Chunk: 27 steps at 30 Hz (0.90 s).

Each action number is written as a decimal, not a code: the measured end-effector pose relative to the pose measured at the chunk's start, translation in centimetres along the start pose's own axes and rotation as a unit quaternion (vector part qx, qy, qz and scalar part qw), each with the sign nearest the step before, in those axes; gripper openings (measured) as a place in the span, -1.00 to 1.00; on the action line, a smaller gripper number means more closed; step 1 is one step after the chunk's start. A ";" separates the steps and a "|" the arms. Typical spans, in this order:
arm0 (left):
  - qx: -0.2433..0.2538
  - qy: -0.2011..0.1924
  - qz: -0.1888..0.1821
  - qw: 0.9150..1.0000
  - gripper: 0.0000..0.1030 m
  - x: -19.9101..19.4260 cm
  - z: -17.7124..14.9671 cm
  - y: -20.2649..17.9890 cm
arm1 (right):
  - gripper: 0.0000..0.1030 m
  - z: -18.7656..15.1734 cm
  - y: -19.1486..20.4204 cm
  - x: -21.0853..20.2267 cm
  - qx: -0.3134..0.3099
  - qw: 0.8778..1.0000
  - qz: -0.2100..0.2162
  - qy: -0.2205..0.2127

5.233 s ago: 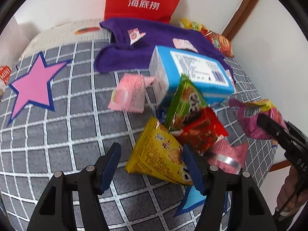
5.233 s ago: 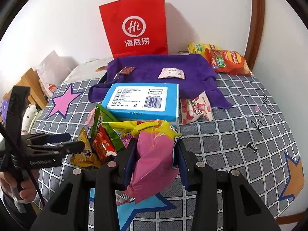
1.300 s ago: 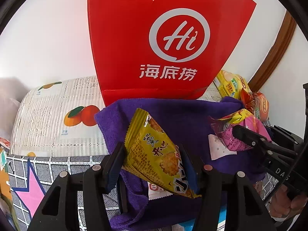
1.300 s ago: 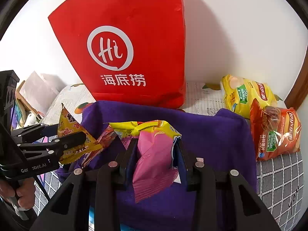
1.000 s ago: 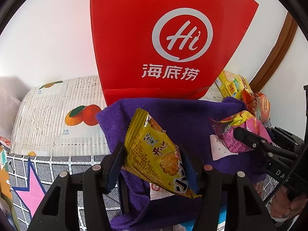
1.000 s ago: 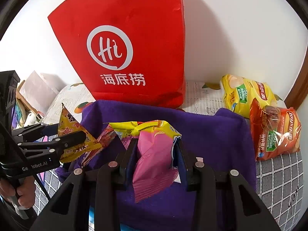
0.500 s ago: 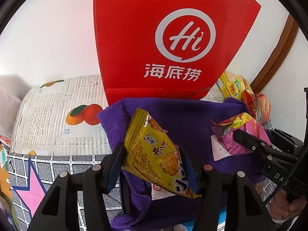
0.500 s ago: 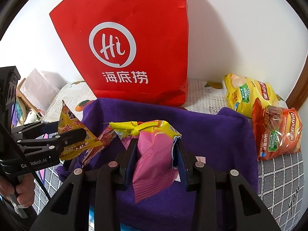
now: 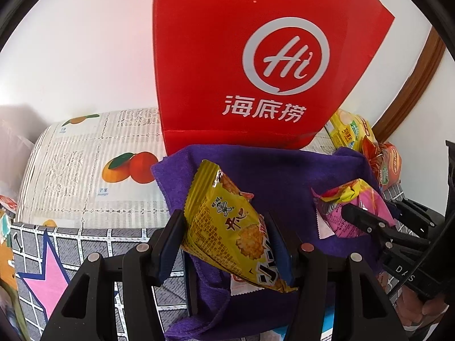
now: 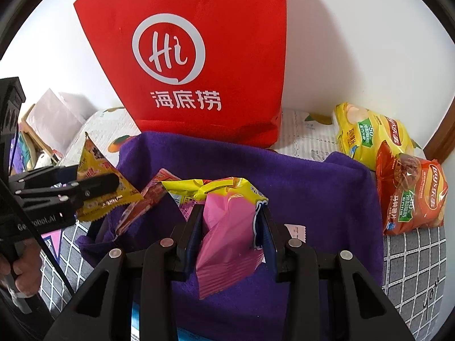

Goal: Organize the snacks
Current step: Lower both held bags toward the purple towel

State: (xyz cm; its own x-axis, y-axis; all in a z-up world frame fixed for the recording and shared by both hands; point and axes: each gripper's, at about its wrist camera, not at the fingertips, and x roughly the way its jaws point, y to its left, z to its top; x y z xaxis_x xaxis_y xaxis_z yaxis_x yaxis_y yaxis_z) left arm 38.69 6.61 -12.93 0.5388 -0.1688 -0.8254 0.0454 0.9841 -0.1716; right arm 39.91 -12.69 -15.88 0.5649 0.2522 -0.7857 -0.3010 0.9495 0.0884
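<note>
My left gripper is shut on a yellow cracker packet, held above the purple cloth. My right gripper is shut on a pink and yellow snack bag over the same cloth. In the right wrist view the left gripper shows at the left with its yellow packet; in the left wrist view the right gripper shows at the right with the pink bag. A red paper bag stands upright just behind the cloth, against the wall.
Two crisp bags, yellow and orange, lie at the right by the wall. A small red sachet and a white sachet rest on the cloth. A fruit-print pillow lies left; a brown wooden frame runs at the right.
Over the last five seconds both grippers carried their packets from the snack pile on the grid blanket up to the purple cloth by the red bag. In the last second almost nothing moved.
</note>
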 end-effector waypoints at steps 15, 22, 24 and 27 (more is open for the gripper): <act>0.016 0.014 -0.009 1.000 0.07 1.0 -0.4 -1.5 | -0.24 -0.3 0.7 1.0 -0.027 0.999 -0.004 0.028; 0.039 0.031 -0.009 0.999 0.07 1.8 -0.9 -2.8 | -0.13 -0.3 0.8 0.8 -0.032 0.999 -0.003 0.032; 0.042 0.039 -0.008 0.998 0.07 2.1 -1.0 -2.9 | -0.04 -0.2 0.6 0.4 -0.031 0.999 -0.004 0.025; 0.051 0.050 -0.003 0.997 0.08 2.6 -1.2 -3.1 | 0.07 -0.2 0.5 0.0 -0.031 0.999 -0.004 0.019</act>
State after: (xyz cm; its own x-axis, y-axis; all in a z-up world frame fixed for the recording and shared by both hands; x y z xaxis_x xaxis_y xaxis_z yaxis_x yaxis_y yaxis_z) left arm 38.91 3.02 -15.20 0.4511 -0.1739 -0.8753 0.1356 0.9828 -0.1254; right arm 39.61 -12.26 -15.95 0.5390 0.2356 -0.8087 -0.3440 0.9380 0.0440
